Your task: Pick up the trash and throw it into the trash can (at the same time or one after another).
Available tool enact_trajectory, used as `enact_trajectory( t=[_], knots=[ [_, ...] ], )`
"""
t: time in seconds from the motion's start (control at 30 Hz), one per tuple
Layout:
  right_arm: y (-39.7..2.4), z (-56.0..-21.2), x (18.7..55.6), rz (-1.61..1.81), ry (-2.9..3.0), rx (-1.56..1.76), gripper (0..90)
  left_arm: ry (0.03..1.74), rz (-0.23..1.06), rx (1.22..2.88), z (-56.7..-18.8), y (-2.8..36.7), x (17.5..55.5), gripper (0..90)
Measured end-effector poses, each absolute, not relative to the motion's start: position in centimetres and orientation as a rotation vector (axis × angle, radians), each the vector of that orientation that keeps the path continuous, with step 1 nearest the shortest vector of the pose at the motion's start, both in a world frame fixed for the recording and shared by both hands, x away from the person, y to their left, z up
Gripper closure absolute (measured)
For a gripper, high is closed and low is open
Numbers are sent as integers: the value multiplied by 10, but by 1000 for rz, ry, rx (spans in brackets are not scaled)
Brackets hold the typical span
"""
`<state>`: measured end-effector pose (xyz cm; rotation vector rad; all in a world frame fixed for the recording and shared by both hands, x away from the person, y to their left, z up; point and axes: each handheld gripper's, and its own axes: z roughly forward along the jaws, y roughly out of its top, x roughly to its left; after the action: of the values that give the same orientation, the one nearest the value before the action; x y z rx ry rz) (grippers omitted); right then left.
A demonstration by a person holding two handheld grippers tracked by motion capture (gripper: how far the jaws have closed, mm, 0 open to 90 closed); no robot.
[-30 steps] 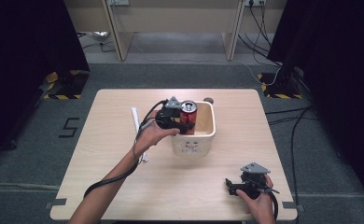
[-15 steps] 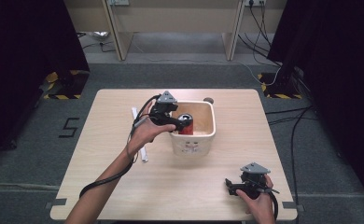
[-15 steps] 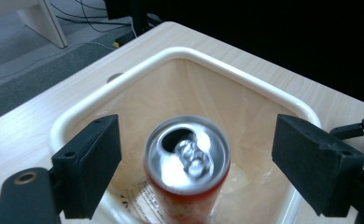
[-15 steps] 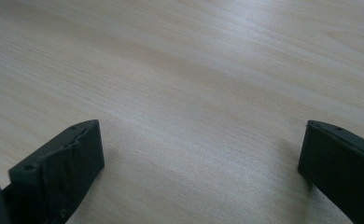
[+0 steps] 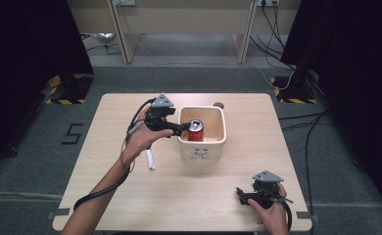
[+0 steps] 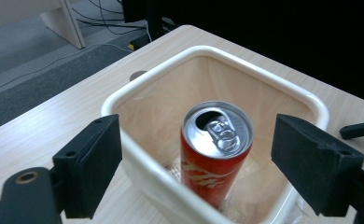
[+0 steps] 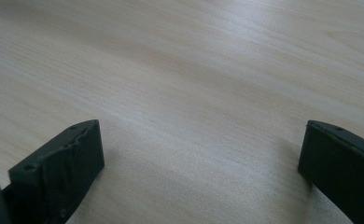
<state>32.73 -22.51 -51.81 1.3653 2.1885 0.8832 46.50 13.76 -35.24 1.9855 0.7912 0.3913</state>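
Note:
A red drinks can [image 5: 195,131] [image 6: 216,149] stands upright inside the white square tub [image 5: 213,142] [image 6: 147,86], near its left wall. My left gripper [image 5: 180,129] [image 6: 203,161] hovers just left of the tub's rim, pointing at the can. Its jaws have just been opening and now stand wide apart, with the pads clear of the can on both sides. Near the table's front right edge, my right gripper [image 5: 242,195] [image 7: 199,154] rests low over bare wood, open with nothing between its fingers.
A thin white stick [image 5: 150,159] lies on the table left of the tub, under my left forearm. A small dark round thing [image 5: 219,104] sits just behind the tub. The pale wooden table [image 5: 130,205] is bounded by dark curtains at both sides.
The left gripper held the can over the tub, then let it go. The can now stands in the tub, and the gripper has drawn back left and upward. The right gripper stayed still.

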Motion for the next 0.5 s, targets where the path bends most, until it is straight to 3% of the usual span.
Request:
enact_trajectory(
  t=[0.5],
  knots=[
    [-225,-518,327,883,2188,1365,2,889,434,1923,-364,180,464,184]
  ],
)
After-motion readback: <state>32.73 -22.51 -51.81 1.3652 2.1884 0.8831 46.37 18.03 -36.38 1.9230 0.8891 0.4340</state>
